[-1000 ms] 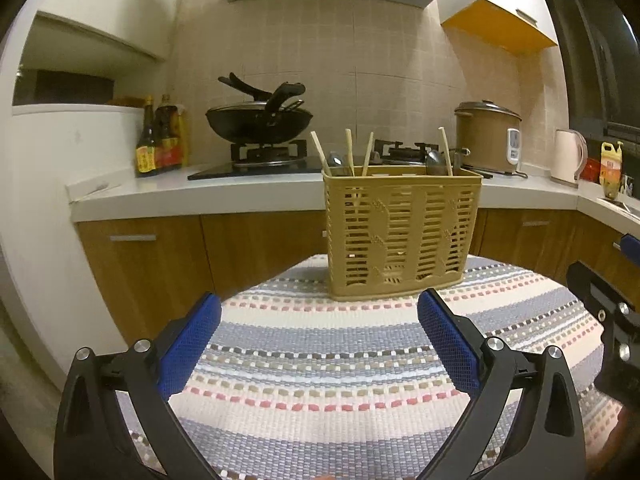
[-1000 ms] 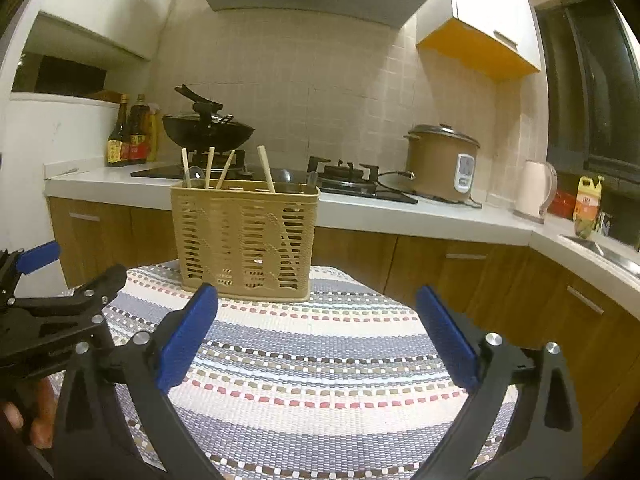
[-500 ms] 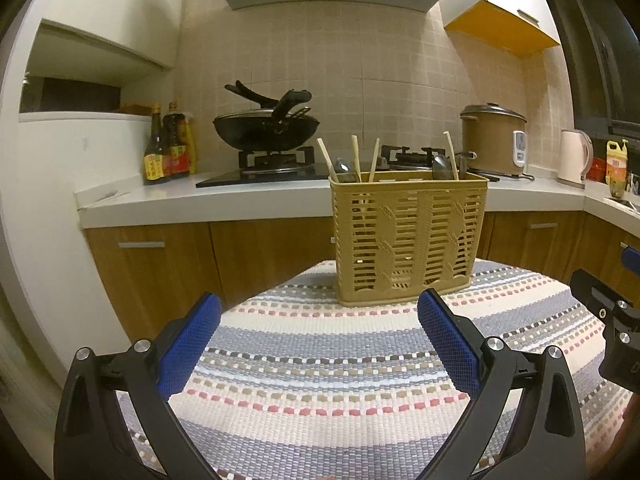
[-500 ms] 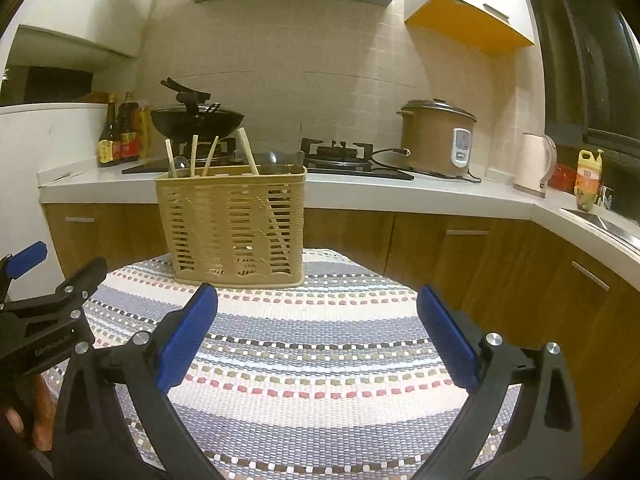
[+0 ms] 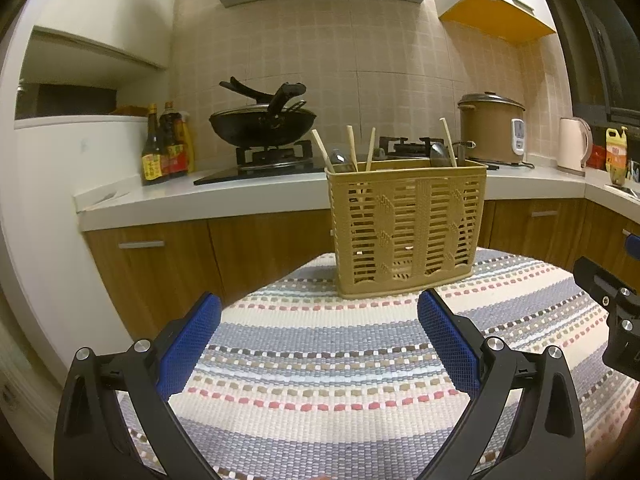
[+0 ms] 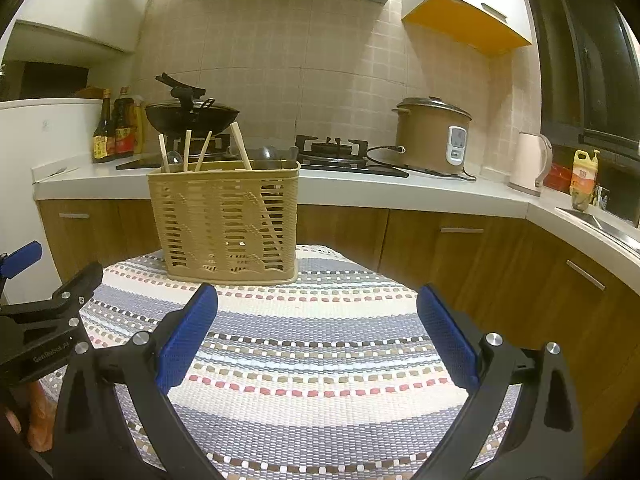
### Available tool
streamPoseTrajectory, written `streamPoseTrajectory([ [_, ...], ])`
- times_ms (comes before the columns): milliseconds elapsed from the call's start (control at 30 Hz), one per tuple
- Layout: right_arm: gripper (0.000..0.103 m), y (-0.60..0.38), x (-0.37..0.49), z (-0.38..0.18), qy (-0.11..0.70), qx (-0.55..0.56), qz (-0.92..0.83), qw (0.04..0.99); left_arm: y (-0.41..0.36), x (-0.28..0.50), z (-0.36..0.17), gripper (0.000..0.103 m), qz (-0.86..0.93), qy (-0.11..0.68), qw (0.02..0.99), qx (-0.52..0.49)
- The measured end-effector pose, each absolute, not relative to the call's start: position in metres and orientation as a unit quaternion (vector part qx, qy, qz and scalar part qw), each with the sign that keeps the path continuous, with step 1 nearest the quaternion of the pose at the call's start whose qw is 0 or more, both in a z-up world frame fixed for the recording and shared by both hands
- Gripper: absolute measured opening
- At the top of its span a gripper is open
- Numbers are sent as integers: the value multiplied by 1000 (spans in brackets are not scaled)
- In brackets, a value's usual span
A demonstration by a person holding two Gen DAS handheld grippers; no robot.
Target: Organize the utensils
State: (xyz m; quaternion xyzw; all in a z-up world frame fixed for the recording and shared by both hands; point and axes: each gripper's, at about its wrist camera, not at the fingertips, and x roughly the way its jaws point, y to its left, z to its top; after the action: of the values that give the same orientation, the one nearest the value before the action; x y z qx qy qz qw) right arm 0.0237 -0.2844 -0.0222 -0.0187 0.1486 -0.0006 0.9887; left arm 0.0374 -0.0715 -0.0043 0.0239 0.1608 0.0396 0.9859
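Note:
A tan slotted utensil basket stands upright at the far edge of a round table with a striped woven cloth. Wooden chopsticks and metal spoons stick out of its top. It also shows in the right wrist view, with chopsticks above its rim. My left gripper is open and empty, held above the cloth short of the basket. My right gripper is open and empty, to the right of the basket and short of it.
The table cloth fills the foreground. Behind it runs a white counter with a black wok, sauce bottles, a rice cooker and a kettle. Wooden cabinets lie below.
Both views have tilted and shifted slightly; the basket now sits a little lower in the left wrist view and nearer centre in the right. Both grippers stay open and empty.

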Motion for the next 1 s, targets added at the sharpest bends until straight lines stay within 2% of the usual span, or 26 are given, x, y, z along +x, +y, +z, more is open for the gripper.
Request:
streamPoseTrajectory([
  [1000, 95, -285, 22, -21, 145, -17, -4, 989, -68, 36, -3, 95, 44, 160, 986, 15],
])
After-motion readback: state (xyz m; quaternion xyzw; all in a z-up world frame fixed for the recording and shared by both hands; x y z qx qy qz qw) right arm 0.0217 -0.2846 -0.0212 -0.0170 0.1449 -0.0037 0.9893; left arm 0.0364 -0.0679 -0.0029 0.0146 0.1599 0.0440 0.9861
